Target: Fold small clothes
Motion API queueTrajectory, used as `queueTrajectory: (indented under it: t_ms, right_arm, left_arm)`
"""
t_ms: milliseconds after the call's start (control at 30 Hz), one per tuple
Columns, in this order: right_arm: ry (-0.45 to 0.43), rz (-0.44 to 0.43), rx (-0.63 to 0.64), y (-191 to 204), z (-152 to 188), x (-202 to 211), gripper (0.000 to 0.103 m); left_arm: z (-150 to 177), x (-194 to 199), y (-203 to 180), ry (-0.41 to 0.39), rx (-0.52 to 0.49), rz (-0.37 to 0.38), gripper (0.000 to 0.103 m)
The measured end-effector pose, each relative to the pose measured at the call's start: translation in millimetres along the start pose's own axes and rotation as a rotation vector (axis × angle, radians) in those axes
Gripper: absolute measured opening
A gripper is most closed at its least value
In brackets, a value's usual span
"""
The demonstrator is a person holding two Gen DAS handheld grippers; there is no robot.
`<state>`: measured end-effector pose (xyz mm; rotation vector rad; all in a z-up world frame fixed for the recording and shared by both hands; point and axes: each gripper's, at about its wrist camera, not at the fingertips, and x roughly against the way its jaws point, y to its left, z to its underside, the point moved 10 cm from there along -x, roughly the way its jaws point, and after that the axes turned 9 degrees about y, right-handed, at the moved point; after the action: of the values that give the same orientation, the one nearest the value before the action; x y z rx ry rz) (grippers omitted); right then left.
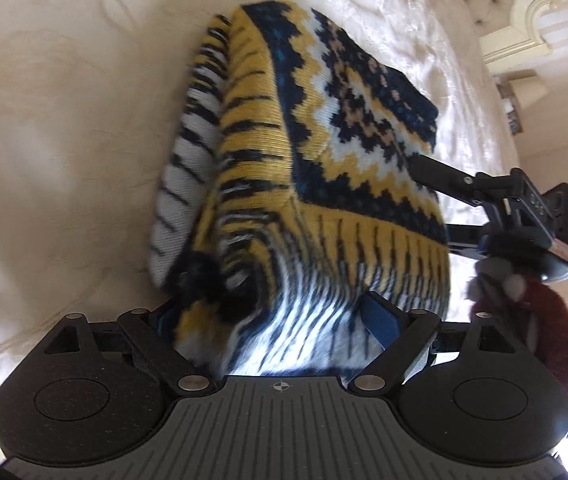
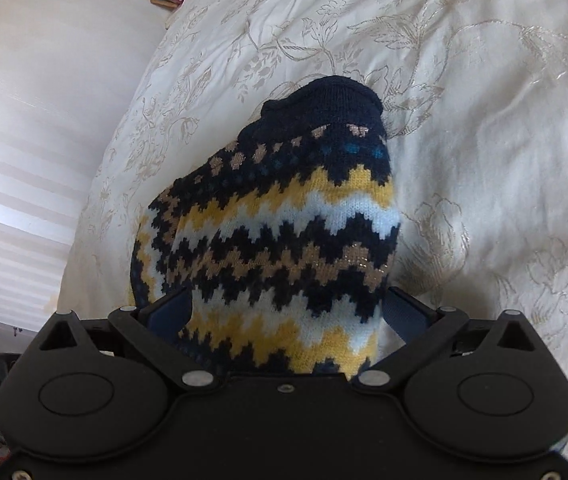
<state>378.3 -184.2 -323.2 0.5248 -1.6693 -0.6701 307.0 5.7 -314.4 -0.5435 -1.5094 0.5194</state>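
One knitted sweater [image 2: 280, 240] lies folded on one bedspread [image 2: 484, 120].

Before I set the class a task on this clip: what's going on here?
A person with a gripper in each hand is folding a small patterned knit sweater on a cream embroidered bedspread. The knit lies between the fingers of both the left gripper and the right gripper. The right gripper's jaws are opening; the left's stand wide.

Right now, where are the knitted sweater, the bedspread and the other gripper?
knitted sweater [image 2: 284, 240], right wrist view, on its zigzag-patterned middle.
bedspread [image 2: 484, 120], right wrist view, on a bare embroidered part.
right gripper [image 1: 432, 204], left wrist view, midway between its fingertips at the sweater's edge.
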Motion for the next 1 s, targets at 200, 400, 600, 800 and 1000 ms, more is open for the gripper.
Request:
queueTrajectory:
  t_ms: [200, 400, 600, 800, 1000]
  right_arm:
    - [0.016, -0.049, -0.018, 3.5, 1.3, -3.6, 0.080]
    - [-0.011, -0.016, 0.035, 18.0, 12.3, 27.6, 0.043]
    - [-0.080, 0.000, 0.021, 25.7, 53.7, 84.4, 0.043]
    - [-0.098, 0.083, 0.005, 4.7, 120.8, 141.3, 0.044]
    - [-0.106, 0.274, -0.038, -43.5, 170.7, 163.7, 0.067]
  left_arm:
    - [-0.6, -9.6, -13.0, 0.028, 0.059, 0.180, 0.056]
    - [10.7, 3.5, -41.5, 0.021, -0.026, 0.228, 0.043]
    - [54.6, 4.2, -95.8, 0.075, -0.164, 0.249, 0.043]
    - [125.9, -23.1, -139.8, 0.146, -0.231, 0.261, 0.043]
    - [181.8, -65.6, -116.9, 0.190, -0.160, 0.000, 0.044]
